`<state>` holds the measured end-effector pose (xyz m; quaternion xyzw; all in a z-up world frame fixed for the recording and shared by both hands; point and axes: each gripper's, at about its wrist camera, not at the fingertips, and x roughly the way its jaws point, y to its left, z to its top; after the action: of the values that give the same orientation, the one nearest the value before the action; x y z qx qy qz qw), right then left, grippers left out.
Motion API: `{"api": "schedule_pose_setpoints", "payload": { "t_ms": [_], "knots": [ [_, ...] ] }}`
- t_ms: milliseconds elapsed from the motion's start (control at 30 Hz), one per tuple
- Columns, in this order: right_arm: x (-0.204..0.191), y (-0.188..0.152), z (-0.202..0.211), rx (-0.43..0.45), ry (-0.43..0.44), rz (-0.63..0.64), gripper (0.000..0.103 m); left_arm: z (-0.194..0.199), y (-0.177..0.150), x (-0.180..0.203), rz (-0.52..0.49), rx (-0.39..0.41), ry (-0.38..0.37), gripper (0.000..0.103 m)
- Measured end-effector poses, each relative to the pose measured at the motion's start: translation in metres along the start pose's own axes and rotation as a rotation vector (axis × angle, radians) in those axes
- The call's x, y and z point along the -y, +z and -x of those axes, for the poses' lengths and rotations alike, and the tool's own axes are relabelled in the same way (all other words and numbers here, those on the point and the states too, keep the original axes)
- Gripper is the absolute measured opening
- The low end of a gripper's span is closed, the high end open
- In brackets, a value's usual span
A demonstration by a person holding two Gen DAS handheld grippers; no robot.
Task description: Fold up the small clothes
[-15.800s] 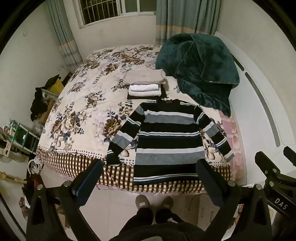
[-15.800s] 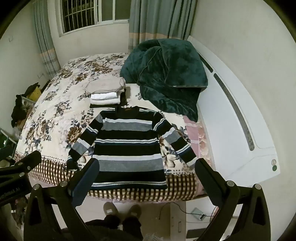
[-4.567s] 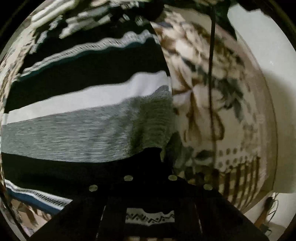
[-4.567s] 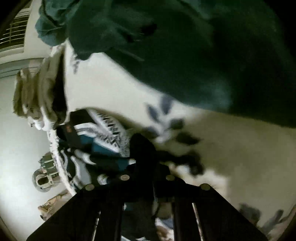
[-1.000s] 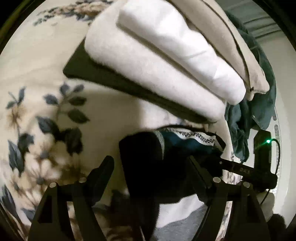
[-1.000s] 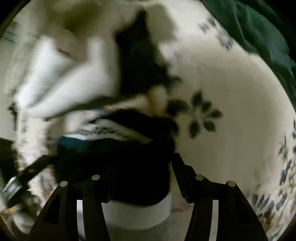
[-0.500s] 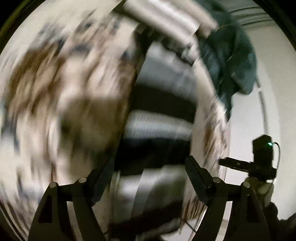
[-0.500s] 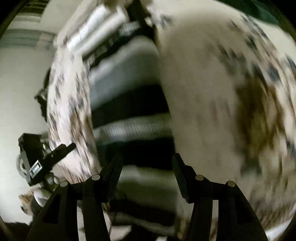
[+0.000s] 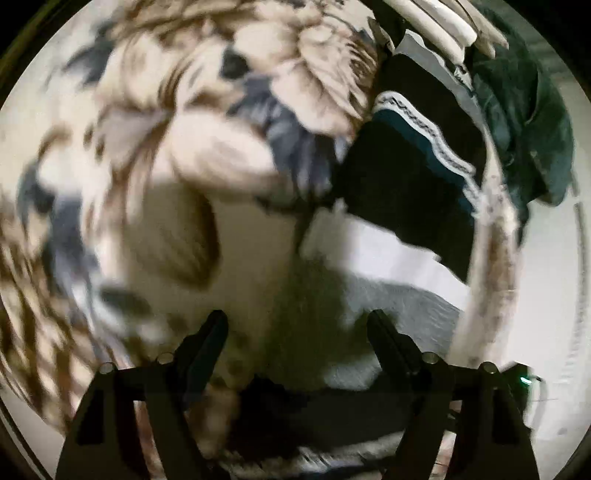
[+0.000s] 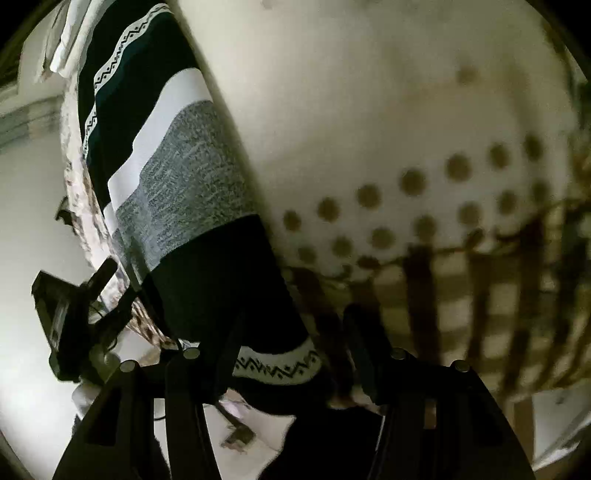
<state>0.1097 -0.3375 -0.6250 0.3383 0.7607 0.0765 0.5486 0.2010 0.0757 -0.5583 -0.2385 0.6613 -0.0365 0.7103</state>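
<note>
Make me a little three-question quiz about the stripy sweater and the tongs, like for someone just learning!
1. True or false: the right tongs are open over the striped sweater.
2. What lies under the sweater? A) floral bedspread B) wooden table C) carpet
3. Fill in: beyond the sweater, in the left view, sits a stack of folded ____.

Key: 1 true; 2 A, the floral bedspread; 3 clothes.

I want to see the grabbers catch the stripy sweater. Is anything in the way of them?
Nothing visible is. The right gripper sits open at the striped sweater hem, with the cloth between its fingers. The left gripper is open over the sweater's other edge on the floral bedspread.
</note>
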Motion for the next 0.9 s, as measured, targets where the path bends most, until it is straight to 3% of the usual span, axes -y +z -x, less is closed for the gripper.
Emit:
{"api": "schedule_pose_setpoints", "payload": {
  "t_ms": [33, 67, 133, 233, 267, 333, 400, 500, 667, 700, 767, 800, 833, 867, 900],
  "knots": [
    [-0.002, -0.004, -0.002, 0.014, -0.072, 0.037, 0.044, -0.002, 0.001, -0.005, -0.033, -0.008, 0.069, 0.058],
    [-0.004, -0.006, -0.005, 0.01, -0.122, 0.055, 0.035, -0.002, 0.004, -0.007, -0.046, -0.016, 0.09, 0.058],
    [-0.001, -0.02, -0.003, -0.025, -0.196, 0.071, 0.035, 0.011, 0.003, -0.016, -0.038, -0.022, 0.089, 0.059],
    [0.011, -0.043, 0.006, -0.112, -0.226, 0.071, 0.035, 0.038, -0.016, -0.026, -0.039, -0.057, 0.068, 0.059],
    [0.015, -0.05, 0.008, -0.128, -0.224, 0.077, 0.036, 0.047, -0.024, -0.029, -0.031, -0.069, 0.042, 0.061],
    [0.021, -0.066, 0.016, -0.154, -0.201, 0.082, 0.043, 0.063, -0.045, -0.035, 0.003, -0.091, -0.041, 0.078],
    [0.023, -0.079, 0.022, -0.178, -0.153, 0.082, 0.048, 0.067, -0.062, -0.036, 0.03, -0.119, -0.085, 0.078],
    [0.02, -0.085, 0.027, -0.158, -0.087, 0.081, 0.056, 0.049, -0.074, -0.041, 0.063, -0.151, -0.089, 0.078],
    [0.01, -0.054, 0.01, -0.09, 0.026, 0.078, 0.056, -0.005, -0.074, -0.029, 0.115, -0.185, -0.175, 0.078],
    [0.008, -0.048, -0.001, -0.089, 0.045, 0.075, 0.056, -0.015, -0.073, -0.025, 0.123, -0.175, -0.163, 0.076],
    [0.007, -0.029, -0.022, -0.116, 0.067, 0.044, 0.056, -0.009, -0.079, -0.032, 0.129, -0.119, -0.156, 0.052],
    [0.007, -0.028, -0.029, -0.124, 0.071, 0.023, 0.054, -0.005, -0.081, -0.035, 0.129, -0.089, -0.151, 0.018],
    [0.008, -0.028, -0.031, -0.121, 0.08, 0.008, 0.046, -0.003, -0.083, -0.037, 0.136, -0.074, -0.169, 0.016],
    [0.007, -0.029, -0.031, -0.114, 0.095, 0.007, 0.017, 0.004, -0.085, -0.043, 0.15, -0.054, -0.192, 0.016],
    [0.006, -0.031, -0.029, -0.103, 0.098, 0.007, 0.016, 0.01, -0.088, -0.048, 0.159, -0.038, -0.198, 0.016]
  ]
}}
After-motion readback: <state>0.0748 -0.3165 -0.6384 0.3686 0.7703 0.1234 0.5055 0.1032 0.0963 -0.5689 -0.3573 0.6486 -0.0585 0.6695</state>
